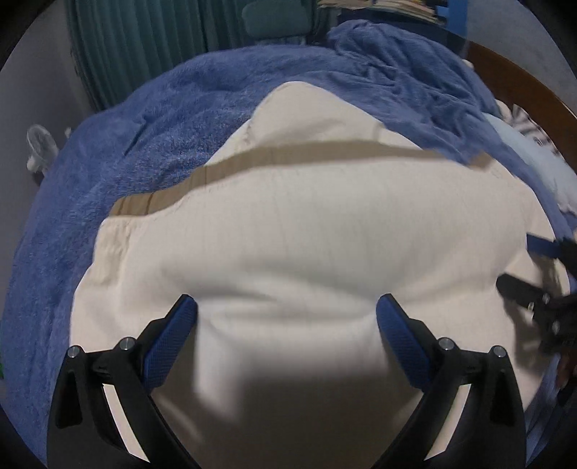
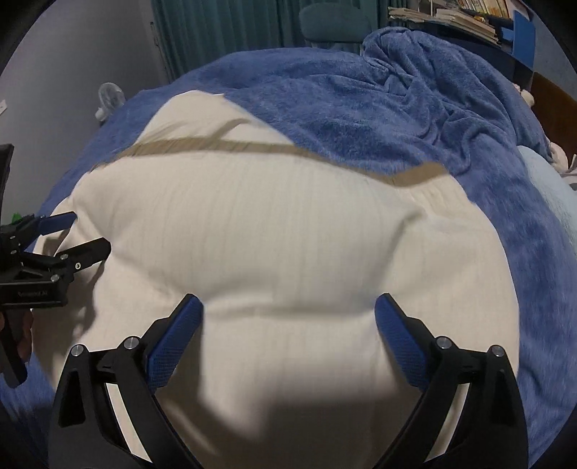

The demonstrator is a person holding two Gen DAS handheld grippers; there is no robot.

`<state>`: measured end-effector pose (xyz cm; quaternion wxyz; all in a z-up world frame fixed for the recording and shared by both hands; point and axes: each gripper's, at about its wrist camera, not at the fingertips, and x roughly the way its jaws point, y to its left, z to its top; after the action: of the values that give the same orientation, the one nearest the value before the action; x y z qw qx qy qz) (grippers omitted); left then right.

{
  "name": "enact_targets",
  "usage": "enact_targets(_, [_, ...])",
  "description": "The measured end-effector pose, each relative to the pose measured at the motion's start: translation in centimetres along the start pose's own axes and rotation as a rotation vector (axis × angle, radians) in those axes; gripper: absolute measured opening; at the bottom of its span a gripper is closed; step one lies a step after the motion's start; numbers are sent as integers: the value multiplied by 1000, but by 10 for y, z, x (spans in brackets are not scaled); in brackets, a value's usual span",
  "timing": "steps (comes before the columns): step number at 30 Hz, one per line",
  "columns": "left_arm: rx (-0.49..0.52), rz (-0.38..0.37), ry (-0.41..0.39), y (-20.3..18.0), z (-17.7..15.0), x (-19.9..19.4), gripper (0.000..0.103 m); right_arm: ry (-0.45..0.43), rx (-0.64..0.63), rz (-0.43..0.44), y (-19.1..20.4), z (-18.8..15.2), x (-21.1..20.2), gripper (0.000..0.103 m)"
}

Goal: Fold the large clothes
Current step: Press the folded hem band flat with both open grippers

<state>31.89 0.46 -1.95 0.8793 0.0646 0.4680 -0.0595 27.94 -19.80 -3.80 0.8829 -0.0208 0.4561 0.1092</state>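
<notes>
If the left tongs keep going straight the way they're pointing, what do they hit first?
Most likely the cream garment spread on the blue blanket. The left tongs stand open above it with nothing between; how far off is unclear.

Both wrist views close, angled down; share cream garment (image 1: pixel 288 231) (image 2: pixel 274 231) on blue blanket (image 1: pixel 151 119).

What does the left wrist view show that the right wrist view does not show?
Only the left wrist view shows the right tongs at its right edge. Only the right wrist view shows the left tongs at its left edge and the stacked papers on a shelf. Both show the cream garment with its tan band on the blue blanket, and open tongs with nothing between them.
</notes>
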Motion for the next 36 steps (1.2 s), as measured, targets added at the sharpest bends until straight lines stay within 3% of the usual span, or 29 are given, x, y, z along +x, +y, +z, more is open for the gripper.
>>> enact_targets(6, [-57, 35, 32, 20, 39, 31, 97, 26, 45, -25, -5, 50, 35, 95])
enact_targets(10, [-83, 86, 42, 43, 44, 43, 97, 46, 81, -49, -14, 67, 50, 95])
enact_targets(13, [-148, 13, 101, 59, 34, 58, 97, 88, 126, -21, -22, 62, 67, 95])
enact_targets(17, [-116, 21, 99, 55, 26, 67, 97, 88, 108, -39, -19, 53, 78, 96])
enact_targets(24, [-172, -52, 97, 66, 19, 83, 97, 88, 109, -49, -18, 44, 92, 97])
enact_targets(36, [-205, -100, 82, 70, 13, 97, 97, 70, 134, -24, -21, 37, 101, 97])
